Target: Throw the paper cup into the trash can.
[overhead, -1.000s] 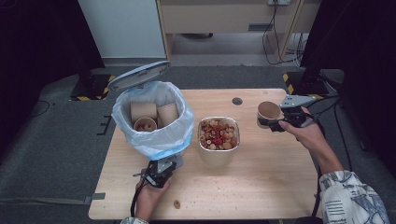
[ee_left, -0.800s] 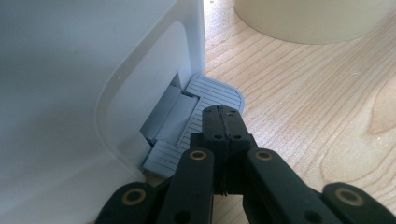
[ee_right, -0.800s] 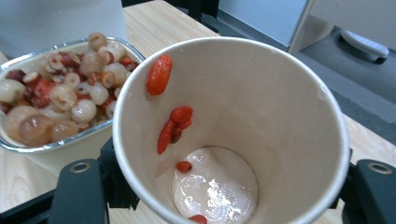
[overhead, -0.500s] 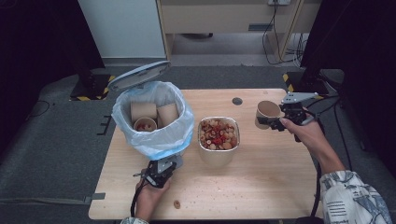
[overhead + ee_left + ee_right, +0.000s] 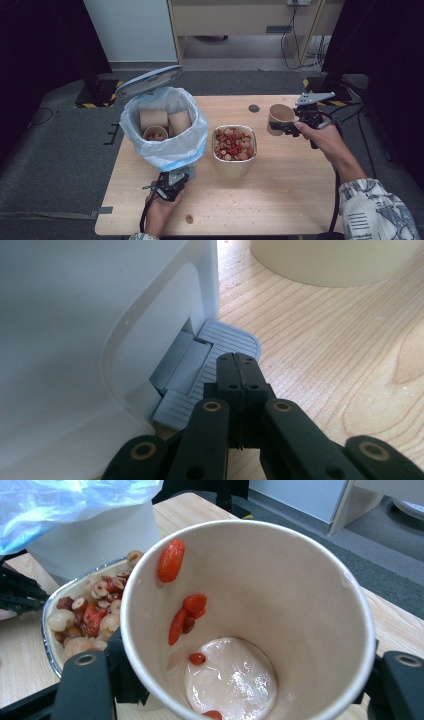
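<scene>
A white pedal bin [image 5: 165, 145] lined with a blue bag stands at the table's left, its lid [image 5: 148, 80] raised. Brown paper cups [image 5: 152, 119] lie inside it. My left gripper [image 5: 172, 185] is shut, and its tip [image 5: 239, 360] rests on the bin's grey pedal [image 5: 230, 337]. My right gripper [image 5: 287, 125] is shut on a brown paper cup [image 5: 279, 117] held above the table's right side, tilted toward the camera. In the right gripper view the cup [image 5: 280, 580] has red berries [image 5: 171, 560] stuck to its inner wall and a wet residue at the bottom.
A metal container [image 5: 234, 167] of dried fruit and nuts sits mid-table, between the bin and the cup. A small crumb [image 5: 189, 218] lies near the front edge. A dark round hole [image 5: 254, 108] marks the far side of the table. Cables trail on the floor behind.
The right gripper has carried the cup slightly left, toward the container. The left gripper stays on the pedal and the lid stays up.
</scene>
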{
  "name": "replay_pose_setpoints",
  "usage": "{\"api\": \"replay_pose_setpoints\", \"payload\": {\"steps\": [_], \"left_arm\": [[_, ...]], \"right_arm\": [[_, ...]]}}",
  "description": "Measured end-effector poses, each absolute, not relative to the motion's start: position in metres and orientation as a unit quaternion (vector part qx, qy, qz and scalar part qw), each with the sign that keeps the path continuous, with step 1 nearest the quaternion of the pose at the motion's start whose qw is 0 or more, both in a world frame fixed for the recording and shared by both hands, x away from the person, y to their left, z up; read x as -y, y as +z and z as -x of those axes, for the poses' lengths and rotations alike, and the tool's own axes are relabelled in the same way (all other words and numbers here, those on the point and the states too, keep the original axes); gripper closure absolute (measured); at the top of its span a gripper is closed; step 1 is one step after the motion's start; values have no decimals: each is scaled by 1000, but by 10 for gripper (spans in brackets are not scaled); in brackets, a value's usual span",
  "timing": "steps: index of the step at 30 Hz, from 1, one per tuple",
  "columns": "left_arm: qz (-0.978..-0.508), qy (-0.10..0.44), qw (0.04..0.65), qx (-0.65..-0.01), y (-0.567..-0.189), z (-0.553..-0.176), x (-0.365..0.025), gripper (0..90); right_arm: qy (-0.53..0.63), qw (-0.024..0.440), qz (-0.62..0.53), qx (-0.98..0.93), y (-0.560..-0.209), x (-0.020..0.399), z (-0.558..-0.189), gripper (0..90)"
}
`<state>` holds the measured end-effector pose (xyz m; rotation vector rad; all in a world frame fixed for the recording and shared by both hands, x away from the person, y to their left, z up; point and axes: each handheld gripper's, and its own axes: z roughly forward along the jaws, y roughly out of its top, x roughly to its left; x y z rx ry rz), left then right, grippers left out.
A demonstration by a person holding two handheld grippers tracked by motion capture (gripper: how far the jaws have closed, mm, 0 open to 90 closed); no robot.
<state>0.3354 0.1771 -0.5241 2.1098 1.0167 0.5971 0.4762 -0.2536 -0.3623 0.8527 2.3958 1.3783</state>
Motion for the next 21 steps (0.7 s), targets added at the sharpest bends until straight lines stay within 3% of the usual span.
{"api": "replay_pose_setpoints", "payload": {"steps": [21], "left_arm": [[-816,231,354,-394,-524,-335,-177,900]], "right_arm": [[483,117,-305,-812,-336,236,-480,290]]}}
